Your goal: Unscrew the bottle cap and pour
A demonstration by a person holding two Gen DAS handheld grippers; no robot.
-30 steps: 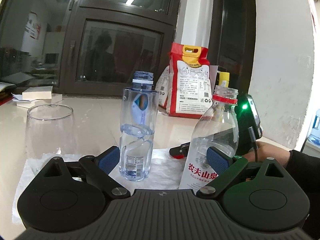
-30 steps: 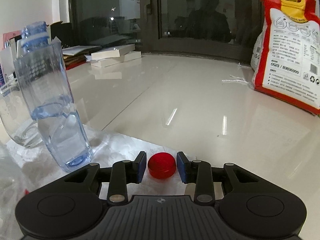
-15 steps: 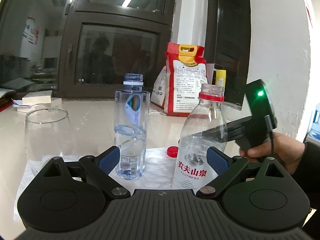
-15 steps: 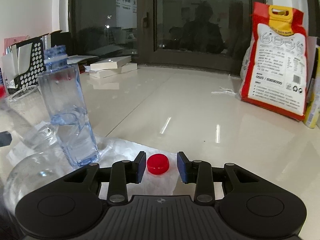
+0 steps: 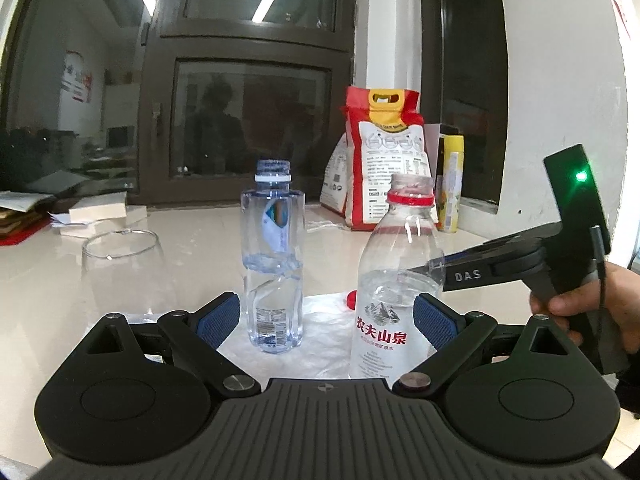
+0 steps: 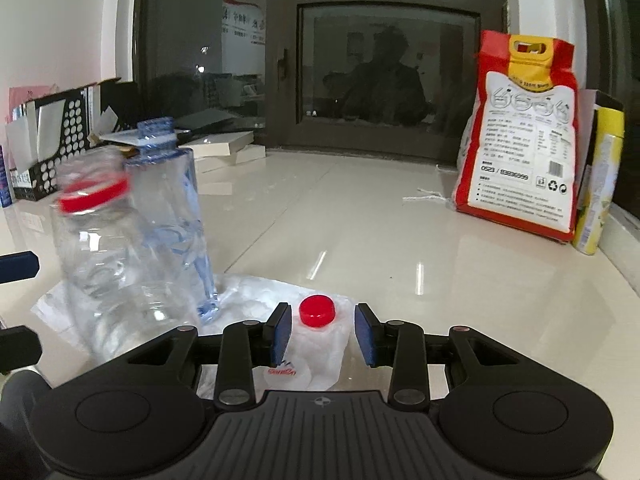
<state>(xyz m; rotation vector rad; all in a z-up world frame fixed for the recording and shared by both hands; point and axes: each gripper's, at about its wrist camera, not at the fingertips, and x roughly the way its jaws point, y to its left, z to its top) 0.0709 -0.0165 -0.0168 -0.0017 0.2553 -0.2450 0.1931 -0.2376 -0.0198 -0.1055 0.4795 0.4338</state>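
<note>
An uncapped clear bottle with a red neck ring [image 5: 394, 280] stands on a white cloth [image 5: 328, 328]. It is between the jaws of my left gripper [image 5: 326, 318], close to the right pad. The jaws are opening and the left pad is far from the bottle. In the right wrist view this bottle [image 6: 104, 260] is blurred. Its red cap [image 6: 317, 311] lies on the cloth just ahead of my right gripper [image 6: 322, 332], whose pads stand a cap's width apart with nothing between them. An empty glass [image 5: 124, 272] stands at the left.
A blue-tinted open bottle [image 5: 274, 264] with some water stands mid-cloth. A red and white bag [image 6: 520, 160] and a yellow can [image 6: 600, 184] stand at the back right by the window. Books [image 5: 100, 212] lie at the back left. A hand [image 5: 576, 304] holds the right gripper.
My right gripper has drawn back and risen, leaving the red cap on the cloth. In the left wrist view the bottles look smaller and the cap has come into sight.
</note>
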